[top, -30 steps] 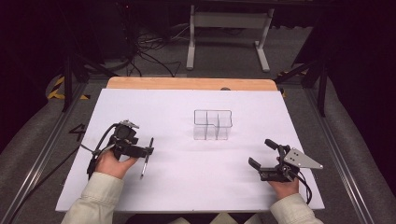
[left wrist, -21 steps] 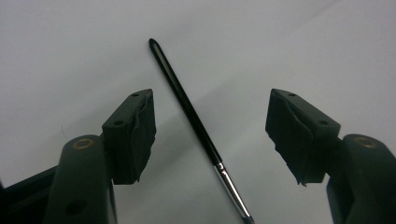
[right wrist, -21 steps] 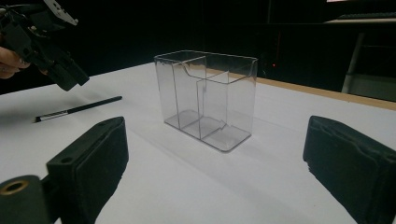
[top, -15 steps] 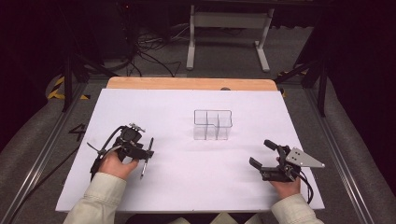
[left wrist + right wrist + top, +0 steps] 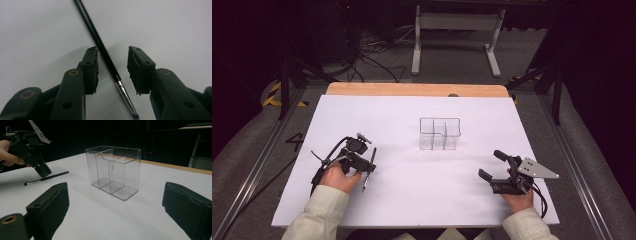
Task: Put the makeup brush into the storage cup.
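Directly under left gripper (image 5: pixel 112 72): paintbrush (image 5: pixel 100 46) flat on table (image 5: pixel 412 200), long axis running up between the parted jaws, ungripped. Right gripper (image 5: pixel 497 167) idle, agape, well off.

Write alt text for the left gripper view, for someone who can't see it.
A thin black paintbrush lies on a white table, running slantwise between the two open black jaws of the left gripper. Neither jaw touches the brush, whose silver metal collar points toward the camera.
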Available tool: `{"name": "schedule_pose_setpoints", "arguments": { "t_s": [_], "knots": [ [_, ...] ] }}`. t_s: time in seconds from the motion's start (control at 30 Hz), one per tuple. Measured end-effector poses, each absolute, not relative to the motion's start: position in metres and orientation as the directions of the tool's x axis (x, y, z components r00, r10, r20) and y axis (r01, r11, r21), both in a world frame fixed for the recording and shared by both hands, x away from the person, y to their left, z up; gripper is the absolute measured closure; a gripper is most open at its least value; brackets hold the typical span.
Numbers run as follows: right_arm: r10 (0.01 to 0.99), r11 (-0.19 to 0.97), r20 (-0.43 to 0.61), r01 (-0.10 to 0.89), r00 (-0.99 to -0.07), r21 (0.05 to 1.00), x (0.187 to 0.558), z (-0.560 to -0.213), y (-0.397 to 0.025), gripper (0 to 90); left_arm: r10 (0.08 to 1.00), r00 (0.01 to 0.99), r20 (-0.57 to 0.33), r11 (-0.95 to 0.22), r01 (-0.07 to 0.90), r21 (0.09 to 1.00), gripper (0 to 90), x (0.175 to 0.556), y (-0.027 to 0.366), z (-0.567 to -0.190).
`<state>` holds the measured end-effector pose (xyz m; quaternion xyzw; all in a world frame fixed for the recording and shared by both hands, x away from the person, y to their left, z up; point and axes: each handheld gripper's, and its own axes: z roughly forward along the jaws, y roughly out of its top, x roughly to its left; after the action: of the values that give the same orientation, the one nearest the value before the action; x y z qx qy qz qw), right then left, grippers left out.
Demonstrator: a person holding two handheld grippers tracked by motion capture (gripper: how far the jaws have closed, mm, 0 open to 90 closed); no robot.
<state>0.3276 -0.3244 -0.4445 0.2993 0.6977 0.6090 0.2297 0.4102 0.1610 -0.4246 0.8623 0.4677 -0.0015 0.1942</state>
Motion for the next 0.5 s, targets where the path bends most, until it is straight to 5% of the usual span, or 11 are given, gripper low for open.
{"name": "schedule_pose_setpoints", "arguments": {
  "t_s": [0.5],
  "knots": [
    [0.691,0.074,0.059,0.151,-0.721,0.986,0.3281,-0.4451,-0.3247,7.6,0.808,0.546,-0.224,-0.488,0.831,0.267,73.0,0.415,0.1587,-0.4297]
  ]
}}
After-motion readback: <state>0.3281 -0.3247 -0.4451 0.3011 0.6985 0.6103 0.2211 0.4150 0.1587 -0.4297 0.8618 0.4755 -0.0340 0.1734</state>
